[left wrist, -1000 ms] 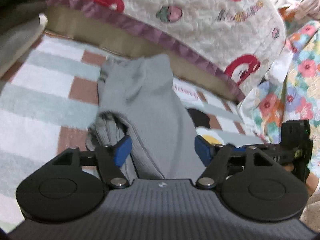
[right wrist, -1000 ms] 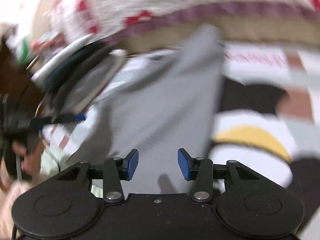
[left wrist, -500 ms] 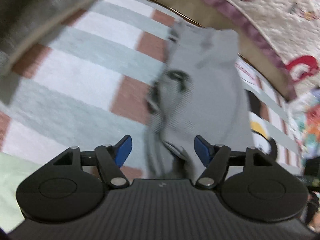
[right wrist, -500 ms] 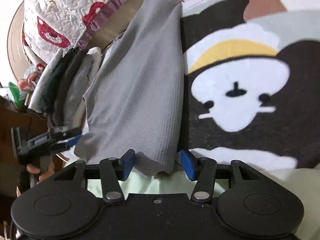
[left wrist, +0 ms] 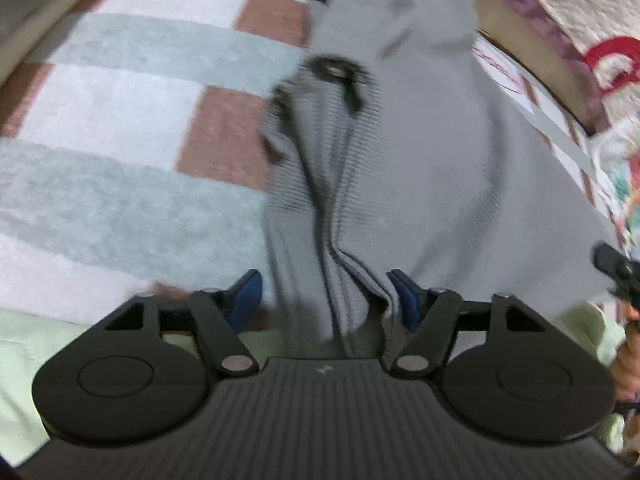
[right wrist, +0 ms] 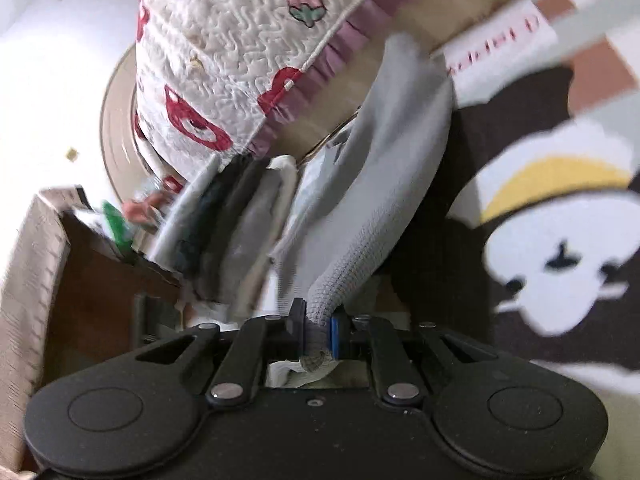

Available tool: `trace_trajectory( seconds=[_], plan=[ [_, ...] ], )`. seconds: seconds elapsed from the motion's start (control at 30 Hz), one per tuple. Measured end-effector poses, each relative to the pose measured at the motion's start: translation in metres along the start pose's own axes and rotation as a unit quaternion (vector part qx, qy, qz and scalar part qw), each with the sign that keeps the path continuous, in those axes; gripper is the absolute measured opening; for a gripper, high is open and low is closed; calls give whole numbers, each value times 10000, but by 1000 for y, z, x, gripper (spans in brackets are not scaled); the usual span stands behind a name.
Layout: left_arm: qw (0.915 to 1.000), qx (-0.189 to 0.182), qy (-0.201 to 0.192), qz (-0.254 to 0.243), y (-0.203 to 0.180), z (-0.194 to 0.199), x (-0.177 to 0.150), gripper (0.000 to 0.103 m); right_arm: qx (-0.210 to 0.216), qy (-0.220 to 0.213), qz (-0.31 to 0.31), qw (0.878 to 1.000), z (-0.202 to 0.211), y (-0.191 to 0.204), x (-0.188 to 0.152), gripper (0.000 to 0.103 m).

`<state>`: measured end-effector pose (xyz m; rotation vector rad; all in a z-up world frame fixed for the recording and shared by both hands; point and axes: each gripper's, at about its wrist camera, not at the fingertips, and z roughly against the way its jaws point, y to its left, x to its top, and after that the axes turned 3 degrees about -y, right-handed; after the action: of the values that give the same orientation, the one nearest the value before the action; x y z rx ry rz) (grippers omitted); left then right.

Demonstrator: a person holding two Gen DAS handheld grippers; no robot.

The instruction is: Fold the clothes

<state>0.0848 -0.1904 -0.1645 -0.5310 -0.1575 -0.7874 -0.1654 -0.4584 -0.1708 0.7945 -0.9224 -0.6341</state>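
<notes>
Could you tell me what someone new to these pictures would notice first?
Most striking is the grey garment lying lengthwise across the checked rug. The right gripper is shut on its near corner, while the left gripper stands open around its bunched edge. Left of it in the right wrist view sits a stack of folded clothes.

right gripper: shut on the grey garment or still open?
Shut. The right gripper pinches a bunched edge of the grey garment between its blue pads.

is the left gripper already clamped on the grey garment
No, the left gripper has its blue fingers spread wide, with the folds of the grey garment lying loosely between them.
</notes>
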Motion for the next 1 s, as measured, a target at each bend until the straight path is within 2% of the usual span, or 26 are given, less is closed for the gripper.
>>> trace_trajectory(
  seconds=[0.03, 0.13, 0.2, 0.27, 0.3, 0.33, 0.43, 0.5, 0.57, 0.6, 0.7, 0.77, 0.83, 0.93, 1.0],
  plan=[
    [10000, -10, -37, -67, -3, 0, 0, 14, -118, 29, 88, 9999, -1, 1, 0, 15],
    [9996, 76, -213, -193, -12, 7, 1, 9, 78, -64, 88, 9999, 18, 10, 4, 15],
    [9983, -298, -440, 257, -8, 27, 3, 8, 208, -125, 88, 9997, 30, 15, 7, 14],
    [9921, -826, -620, 713, -3, 51, 3, 8, 339, -187, 89, 9992, 43, 21, 9, 14],
    [9888, -1038, -654, 844, -2, 61, 1, 8, 404, -218, 89, 9989, 49, 23, 11, 14],
    [9897, -1046, -573, 796, -6, 64, -3, 8, 470, -248, 89, 9985, 55, 26, 12, 14],
    [9960, -768, -177, 425, -28, 62, -22, 9, 319, -6, 147, 9994, 70, 34, 0, 14],
    [9992, -354, 178, 101, -44, 44, -38, 9, -206, 328, 65, 9992, 68, 24, -20, 14],
    [9993, -77, 352, -128, -44, 33, -50, 9, -605, 534, -165, 9966, 63, 6, -38, 14],
    [9992, -57, 376, -109, -40, 31, -53, 9, -708, 585, -288, 9954, 62, -3, -45, 14],
    [9991, -81, 403, -42, -35, 32, -54, 9, -637, 568, -458, 9953, 67, -17, -49, 14],
    [9989, -14, 475, -46, -33, 31, -55, 11, -688, 602, -340, 9952, 64, -15, -49, 14],
    [9984, 162, 536, -114, -38, 30, -58, 17, -882, 727, -71, 9934, 61, -10, -51, 15],
    [9962, 471, 489, -540, -47, 42, -60, 24, -1186, 890, 155, 9888, 61, -5, -53, 18],
    [9921, 633, 443, -991, -55, 54, -61, 29, -1383, 937, 249, 9856, 71, -7, -52, 22]
  ],
)
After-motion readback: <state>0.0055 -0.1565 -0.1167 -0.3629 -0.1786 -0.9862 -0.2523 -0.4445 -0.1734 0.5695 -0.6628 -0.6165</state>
